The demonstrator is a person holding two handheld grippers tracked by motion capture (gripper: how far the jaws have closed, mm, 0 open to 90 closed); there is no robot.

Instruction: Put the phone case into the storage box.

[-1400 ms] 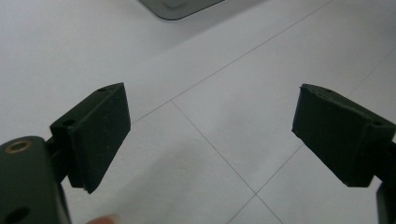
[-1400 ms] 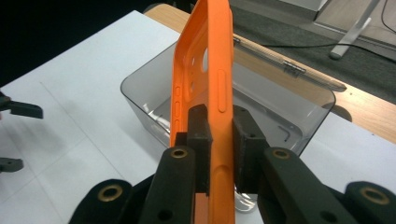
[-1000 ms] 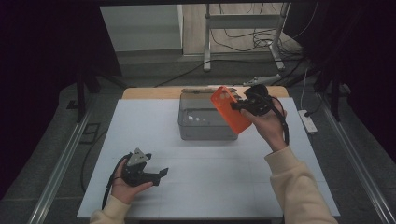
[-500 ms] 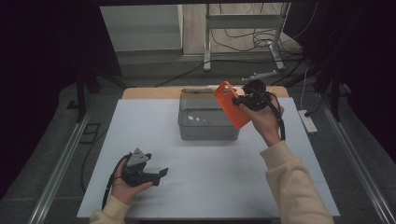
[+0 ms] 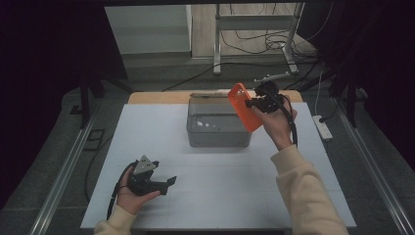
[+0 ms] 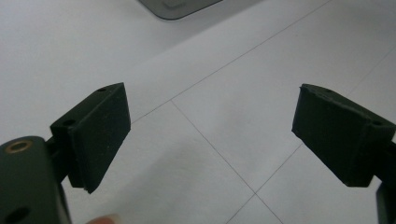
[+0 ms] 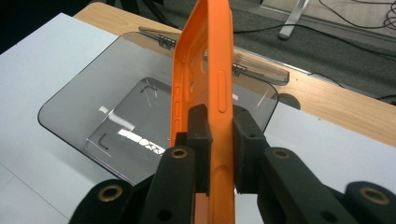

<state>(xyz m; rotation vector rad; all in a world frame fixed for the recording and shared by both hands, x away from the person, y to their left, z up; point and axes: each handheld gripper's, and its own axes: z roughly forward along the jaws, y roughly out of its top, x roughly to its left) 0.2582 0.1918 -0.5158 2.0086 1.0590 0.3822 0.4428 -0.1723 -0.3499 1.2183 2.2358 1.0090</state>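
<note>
High view: my right gripper (image 5: pixel 254 102) carries the orange phone case (image 5: pixel 243 107) over the grey box (image 5: pixel 218 128) near the table's (image 5: pixel 313 196) far edge. Left gripper view: my left gripper (image 6: pixel 210 135) rests wide open, empty. Right gripper view: jaws clamp the case's edge; next, I judge, lowering it into the box.

Cream sleeves; black tongs (image 5: pixel 169 182), brass screw eyelets, grey triangular plate, black trailing cable.
</note>
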